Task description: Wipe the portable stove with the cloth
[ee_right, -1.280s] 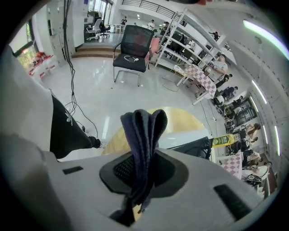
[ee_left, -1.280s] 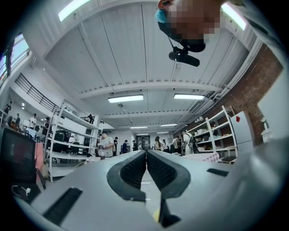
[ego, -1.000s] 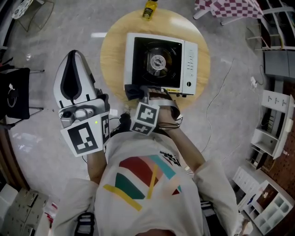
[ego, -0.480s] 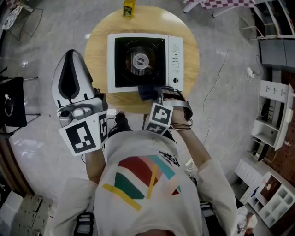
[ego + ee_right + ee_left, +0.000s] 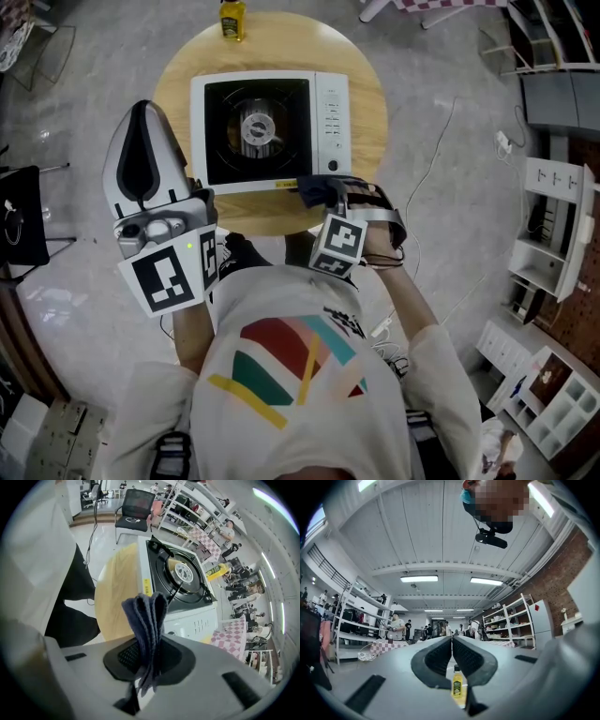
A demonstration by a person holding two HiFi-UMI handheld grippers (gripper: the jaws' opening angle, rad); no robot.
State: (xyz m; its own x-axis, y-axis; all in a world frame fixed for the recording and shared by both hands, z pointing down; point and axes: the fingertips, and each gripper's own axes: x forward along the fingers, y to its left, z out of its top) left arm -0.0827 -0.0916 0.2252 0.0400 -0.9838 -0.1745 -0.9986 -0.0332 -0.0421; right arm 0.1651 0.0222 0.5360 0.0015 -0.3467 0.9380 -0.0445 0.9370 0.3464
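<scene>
Now the right tongs pinch the cloth at the stove front; left tongs closed, empty; probably best pressed flat, swept evenly

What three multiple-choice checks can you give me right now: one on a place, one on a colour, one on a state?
1. Where does the yellow bottle stand?
A) on the round table, beyond the stove from the person
B) on top of the stove
C) in a basket

2. What colour is the cloth?
A) white
B) red
C) dark blue

3. How are the left tongs?
A) shut, empty
B) shut on the cloth
C) wide open

Answers:
1 A: the head view shows the bottle at the table's far edge.
2 C: the fold sticking up from the right tongs is dark blue.
3 A: the left gripper view shows the pads together with nothing between them.
</scene>
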